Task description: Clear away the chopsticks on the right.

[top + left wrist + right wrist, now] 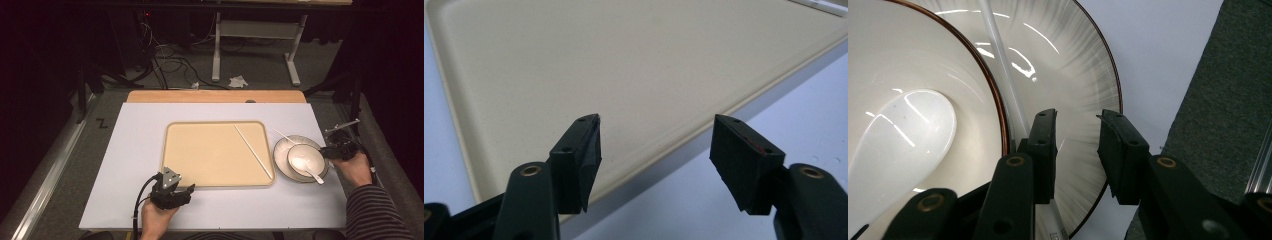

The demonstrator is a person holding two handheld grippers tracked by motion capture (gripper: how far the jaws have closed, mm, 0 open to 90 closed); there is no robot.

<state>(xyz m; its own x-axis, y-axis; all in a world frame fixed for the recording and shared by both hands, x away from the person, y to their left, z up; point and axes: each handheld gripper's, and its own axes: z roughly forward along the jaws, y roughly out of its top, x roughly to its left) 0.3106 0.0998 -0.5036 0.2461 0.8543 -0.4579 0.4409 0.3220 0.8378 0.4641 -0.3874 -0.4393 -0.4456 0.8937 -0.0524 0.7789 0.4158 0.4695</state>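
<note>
1. High view: a white table is carrying a beige tray with one white chopstick lying slantwise along its right side. Just right of the tray, a plate is holding a bowl with a white spoon in it. A second chopstick is lying across the plate's far rim. The right gripper is sitting at the plate's right edge, far nearer than the left gripper, which is resting at the tray's near edge.

2. Left gripper view: the jaws are standing spread and empty over the tray's near rim.

3. Right gripper view: the jaws are standing apart, straddling the plate's rim without pressing it. The chopstick is running lengthwise away beside the left jaw, outside the gap, and the bowl is crowding it from the left.
</note>
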